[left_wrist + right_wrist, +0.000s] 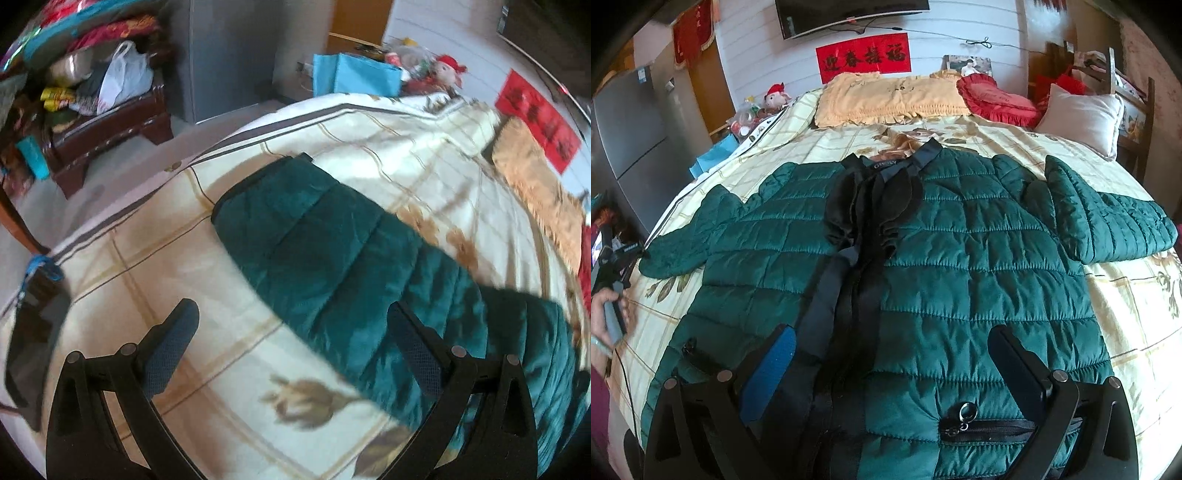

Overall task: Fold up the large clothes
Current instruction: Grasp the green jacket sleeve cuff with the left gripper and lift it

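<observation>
1. Both hand-held grippers hang with fingers spread wide, pinching nothing: the right hand-held gripper [892, 350] above the lower front of the green quilted jacket [960, 258], the left hand-held gripper [295, 325] above one jacket sleeve [332, 258].
2. Front up, the jacket lies spread across the bed [1126, 295], collar toward the pillows, its dark front placket [857, 258] running down the middle.
3. One sleeve stretches straight out toward the bed's edge; the other sleeve [1108, 221] is bent back on itself beside the body.
4. A zipped pocket [990, 430] with a ring pull shows near the hem, between the right hand-held gripper's fingers.
5. A cream floral bedspread [221, 369] covers the bed under the jacket.
6. A yellow pillow [890, 98], a red heart cushion [993, 98] and a white pillow [1082, 118] line the head of the bed.
7. A red banner [864, 55] hangs on the wall behind them.
8. A hand [607, 314] grips the left tool's handle at the bed's edge.
</observation>
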Available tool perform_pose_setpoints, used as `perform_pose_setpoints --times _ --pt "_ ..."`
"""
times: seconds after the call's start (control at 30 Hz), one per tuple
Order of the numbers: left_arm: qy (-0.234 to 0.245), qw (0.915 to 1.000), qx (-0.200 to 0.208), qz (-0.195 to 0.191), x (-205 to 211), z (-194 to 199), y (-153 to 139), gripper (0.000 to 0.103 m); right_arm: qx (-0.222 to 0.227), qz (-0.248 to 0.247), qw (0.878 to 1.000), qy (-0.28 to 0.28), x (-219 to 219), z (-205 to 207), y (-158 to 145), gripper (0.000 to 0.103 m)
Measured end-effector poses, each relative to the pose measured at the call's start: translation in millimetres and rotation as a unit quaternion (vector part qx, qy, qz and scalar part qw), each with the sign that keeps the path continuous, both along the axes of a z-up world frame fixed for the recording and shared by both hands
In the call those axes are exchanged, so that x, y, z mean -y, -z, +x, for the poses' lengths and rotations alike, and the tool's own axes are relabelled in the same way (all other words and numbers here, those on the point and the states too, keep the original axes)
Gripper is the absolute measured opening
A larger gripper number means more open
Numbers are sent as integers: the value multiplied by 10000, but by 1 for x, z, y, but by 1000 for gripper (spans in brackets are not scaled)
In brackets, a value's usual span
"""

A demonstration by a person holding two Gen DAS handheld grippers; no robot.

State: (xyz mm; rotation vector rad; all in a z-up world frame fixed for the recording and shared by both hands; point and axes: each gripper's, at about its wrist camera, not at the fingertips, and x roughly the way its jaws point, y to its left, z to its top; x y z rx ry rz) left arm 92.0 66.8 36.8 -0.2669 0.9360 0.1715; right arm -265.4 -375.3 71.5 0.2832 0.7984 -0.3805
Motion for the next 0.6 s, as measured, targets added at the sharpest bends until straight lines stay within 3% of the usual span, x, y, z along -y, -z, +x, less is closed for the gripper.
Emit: perform_pose_setpoints --times 0.13,0.23,0.33,0.4,0.5,0.57,0.6 --pt "-262 9995 69 -148 -10 15 4 102 -90 59 9999 -28 1 2 3 103" --pt "-318 9989 91 -336 -16 25 8 91 -89 54 9999 -31 1 3 3 103" --pt "-284 9974 -73 -661 -20 34 18 73 -118 57 9999 -18 1 6 4 103" --pt "-298 9969 -16 -724 -21 35 18 69 -129 89 9999 -1 3 7 5 103" --pt "-166 9964 -21 -828 -22 39 18 47 -174 114 9998 -9 3 9 6 103" --pt "-14 9950 -21 -1002 -22 40 16 21 -184 114 9998 -8 4 9 6 103" --pt "18 9945 9 -1044 -22 39 13 19 -186 130 9997 -8 4 9 7 103"
